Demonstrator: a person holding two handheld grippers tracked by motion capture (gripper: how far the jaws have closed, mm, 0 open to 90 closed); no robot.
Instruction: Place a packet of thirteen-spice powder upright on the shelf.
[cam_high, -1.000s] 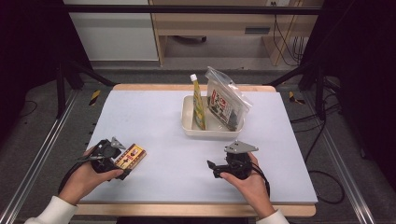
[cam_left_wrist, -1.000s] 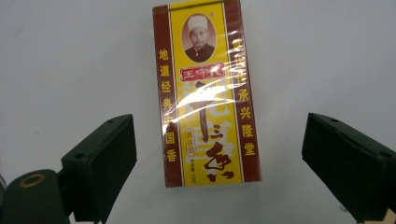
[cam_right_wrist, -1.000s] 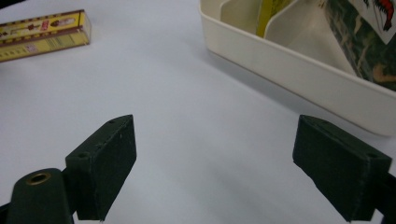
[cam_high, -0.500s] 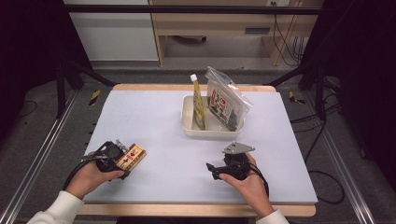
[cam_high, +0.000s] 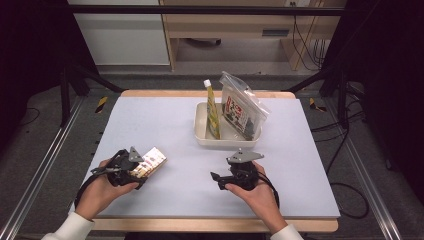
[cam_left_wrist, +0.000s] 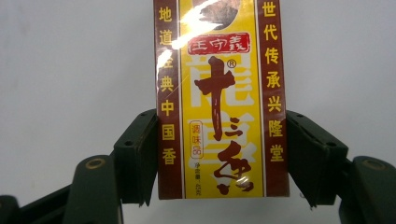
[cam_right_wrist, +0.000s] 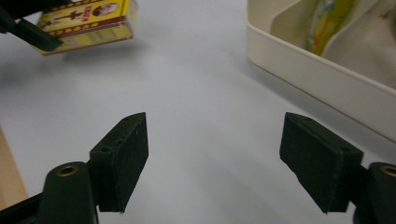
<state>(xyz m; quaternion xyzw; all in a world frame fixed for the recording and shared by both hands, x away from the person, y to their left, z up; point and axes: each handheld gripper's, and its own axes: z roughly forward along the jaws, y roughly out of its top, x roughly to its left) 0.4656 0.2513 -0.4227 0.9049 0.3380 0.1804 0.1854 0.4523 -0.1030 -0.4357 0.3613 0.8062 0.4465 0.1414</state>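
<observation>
Across the pale surface (cam_high: 165, 120), largest to smallest, lay one white tray (cam_high: 201, 131) toward the far edge right of centre, one clear zip bag (cam_high: 242, 107) and one yellow sachet (cam_high: 213, 107) standing inside it, and one yellow-and-maroon box (cam_high: 151, 161) near the near-left corner. Two claws worked the scene, one in each hand.

The step in hand looked like the pickup of the box. The left claw (cam_left_wrist: 223, 158) had just been closing, and its pads stood against the box's two long sides near its close end, clamped on it as far as the left gripper view told. In the right gripper view the box's far end seemed slightly lifted, with a shadow beneath it, though I could not tell whether it had cleared the surface.

The right claw (cam_right_wrist: 215, 158) sat near the near edge, just before the tray; its jaws had also been closing a little, yet stood well apart with nothing between them.

The next move probably called for a firm, level lift of the box and a carry toward the tray, clearing its near wall and the bag leaning there.
</observation>
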